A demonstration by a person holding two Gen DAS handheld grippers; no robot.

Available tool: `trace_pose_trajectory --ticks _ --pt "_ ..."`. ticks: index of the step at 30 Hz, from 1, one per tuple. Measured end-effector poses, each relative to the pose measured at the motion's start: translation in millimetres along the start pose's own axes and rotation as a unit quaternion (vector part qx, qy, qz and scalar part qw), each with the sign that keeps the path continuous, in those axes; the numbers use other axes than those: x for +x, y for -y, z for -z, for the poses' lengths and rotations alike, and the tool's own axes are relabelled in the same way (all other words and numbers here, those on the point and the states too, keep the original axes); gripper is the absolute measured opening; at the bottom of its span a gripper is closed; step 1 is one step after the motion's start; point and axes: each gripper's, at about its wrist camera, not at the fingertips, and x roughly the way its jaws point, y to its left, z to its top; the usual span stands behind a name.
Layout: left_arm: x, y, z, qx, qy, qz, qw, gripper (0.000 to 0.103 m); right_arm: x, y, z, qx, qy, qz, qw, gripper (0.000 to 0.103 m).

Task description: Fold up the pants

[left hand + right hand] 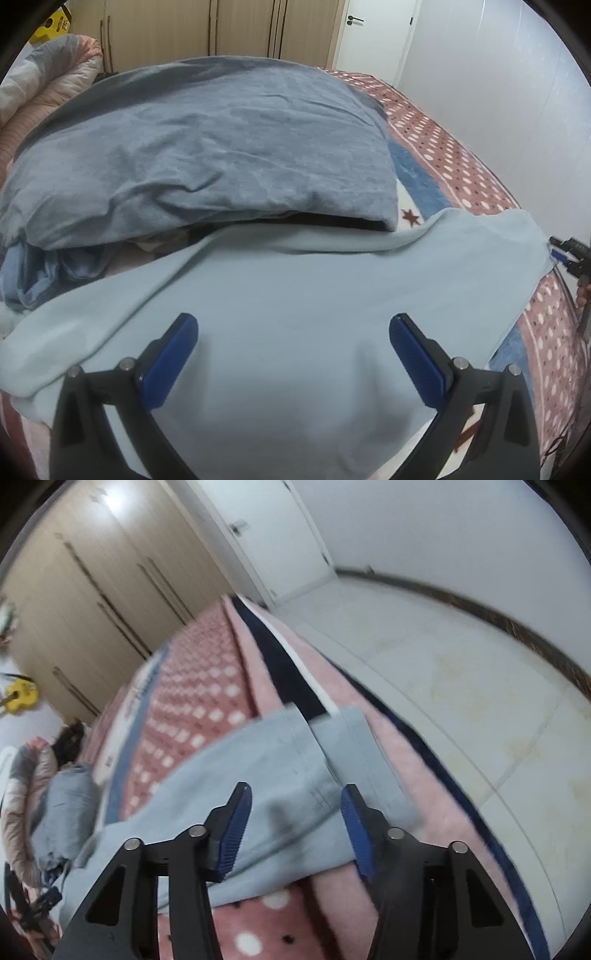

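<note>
Found the pale blue pants [295,295] spread flat along the near side of the pink dotted bedspread [461,162], close in front of a grey-blue pillow [203,147], with one long crease running aslant through the cloth. Saw the two leg hems [325,738] lying side by side at the bed's edge, above the pale tiled floor [443,664], one hem slightly overlapping the other. Judged that flat, stretched lie deliberate: smoothing first, for the sake of a clean fold. Held the left gripper [293,319] low over the broad middle of the garment, jaws spread wide, nothing between the pads, no pad pressing on the fabric. Read that as a steadying post, ready to pin or pinch the cloth. Aimed the right gripper [296,788] down at the leg ends, jaws parted to a moderate gap, cloth beneath and between, yet neither pad biting: released, not grasping. Checked this in the left wrist view too, with the right gripper [565,254] at the far border, just beside the hem edge. Reckoned no fold made yet, and a pinch on both hem layers the likely need. Feared catching the upper layer alone, given the blurred right view.
</note>
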Motion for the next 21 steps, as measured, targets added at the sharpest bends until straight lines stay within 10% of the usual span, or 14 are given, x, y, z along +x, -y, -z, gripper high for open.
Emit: trace_pose_trajectory --ticks 8,12,21 --pt "-6 36 -8 0.008 0.026 0.038 0.9989 0.102 10 -11 2 -0.028 0.014 -0.019 0.999 0.041" --pt "-11 57 -11 0.015 0.036 0.051 0.9979 0.102 21 -23 1 -0.055 0.014 0.027 0.998 0.005" --pt "-15 86 -11 0.046 0.035 0.045 0.9973 0.102 -28 -22 13 -0.079 0.076 0.051 0.993 0.000"
